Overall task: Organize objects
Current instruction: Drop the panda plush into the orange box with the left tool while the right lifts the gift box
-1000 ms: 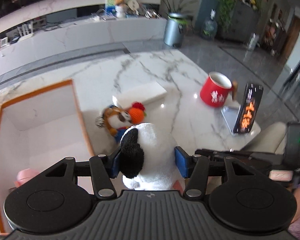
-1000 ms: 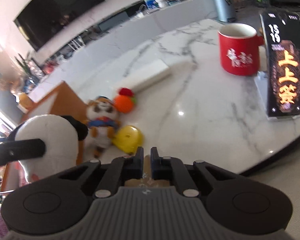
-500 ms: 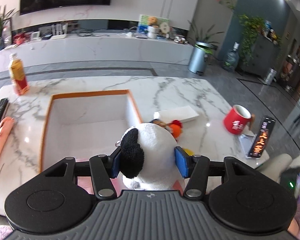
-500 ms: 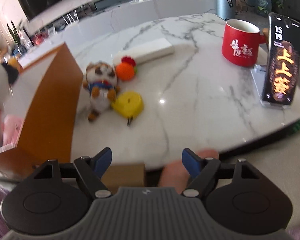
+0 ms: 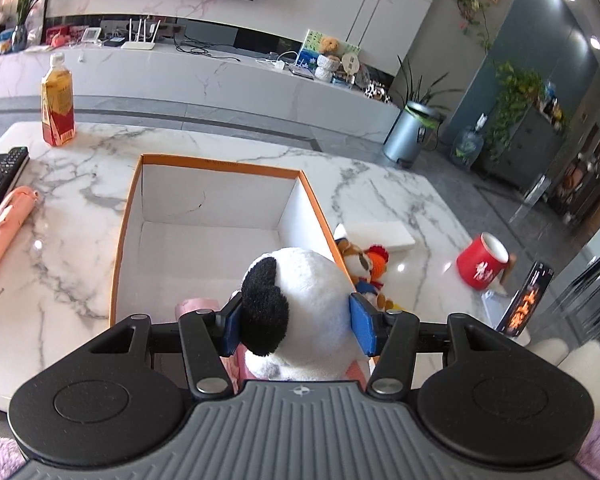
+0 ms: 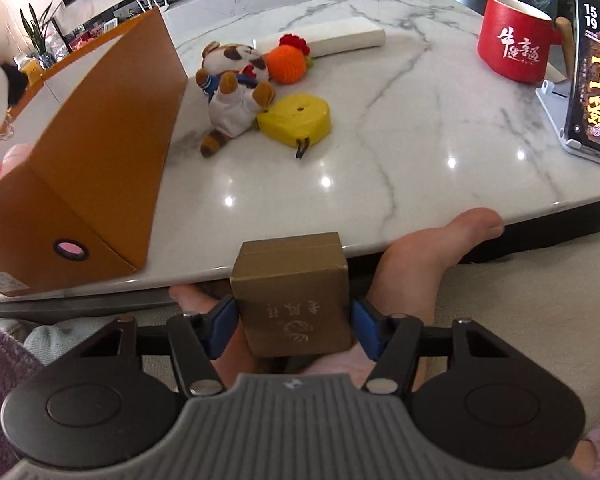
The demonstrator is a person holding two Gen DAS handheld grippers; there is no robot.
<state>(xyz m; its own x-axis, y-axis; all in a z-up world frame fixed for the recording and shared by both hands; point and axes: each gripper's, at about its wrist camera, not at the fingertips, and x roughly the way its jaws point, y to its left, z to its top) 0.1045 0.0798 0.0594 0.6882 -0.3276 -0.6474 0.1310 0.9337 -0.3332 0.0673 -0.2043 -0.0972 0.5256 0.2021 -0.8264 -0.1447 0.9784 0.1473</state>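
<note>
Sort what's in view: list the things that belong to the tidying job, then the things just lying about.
Job:
panda plush, held in left gripper
brown box, between right gripper jaws
orange bin
tiger plush
orange toy
yellow tape measure

Lying about:
mug
phone
bottle
remote

Black hand-held gripper (image 6: 292, 320), blue pads, silver screws; fuzzy lilac sleeves.

White marble table (image 6: 400, 152) carries an orange box (image 5: 128, 240) by the near edge, with raccoon plush (image 6: 232, 92), orange knit toy (image 6: 290, 62), yellow tape measure (image 6: 296, 120) and white slab (image 6: 340, 40) beside it. Red mug (image 6: 514, 50) and phone on stand (image 6: 592, 72) sit at the right edge; bottle (image 5: 58, 100), remote (image 5: 0, 180) and pink stick (image 5: 4, 228) lie at the left end.
</note>
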